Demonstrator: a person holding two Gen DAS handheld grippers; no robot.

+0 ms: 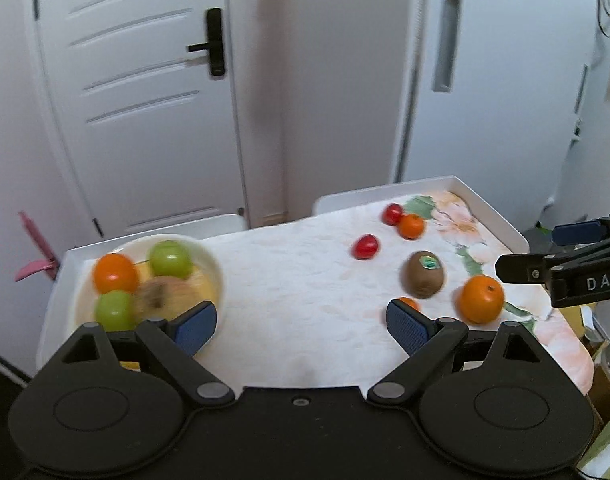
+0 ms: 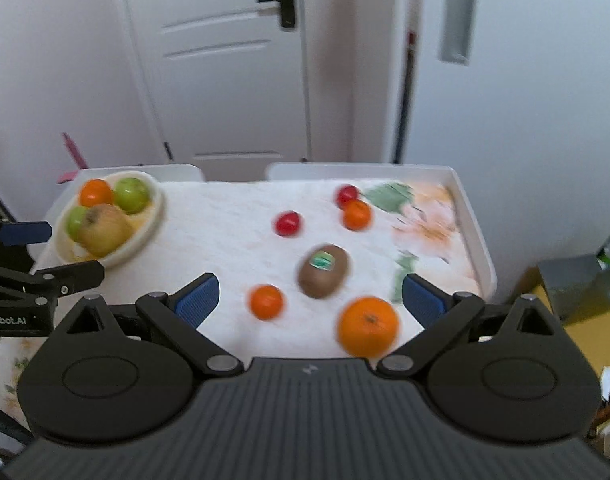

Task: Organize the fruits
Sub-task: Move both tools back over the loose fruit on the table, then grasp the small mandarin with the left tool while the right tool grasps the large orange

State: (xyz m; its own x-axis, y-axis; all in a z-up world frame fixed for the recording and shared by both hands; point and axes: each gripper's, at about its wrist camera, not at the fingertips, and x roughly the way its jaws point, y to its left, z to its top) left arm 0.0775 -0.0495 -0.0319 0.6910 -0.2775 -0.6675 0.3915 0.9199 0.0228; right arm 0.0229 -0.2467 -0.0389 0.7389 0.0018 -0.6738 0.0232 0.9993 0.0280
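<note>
Left wrist | left gripper (image 1: 301, 326) jaws wide, empty | right gripper (image 2: 311, 300) jaws wide, empty

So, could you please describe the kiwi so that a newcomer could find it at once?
Start at the white tray-top table with the floral cloth. Among the loose fruit right of the bowl, the kiwi lies centrally: brown, oval, and the only one with a green sticker.

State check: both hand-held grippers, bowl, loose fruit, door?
left hand-held gripper: open, empty
right hand-held gripper: open, empty
bowl: upright, holds four fruits
kiwi: loose on cloth, sticker up
large orange: loose on cloth
two red fruits: loose on cloth
door: closed
</note>
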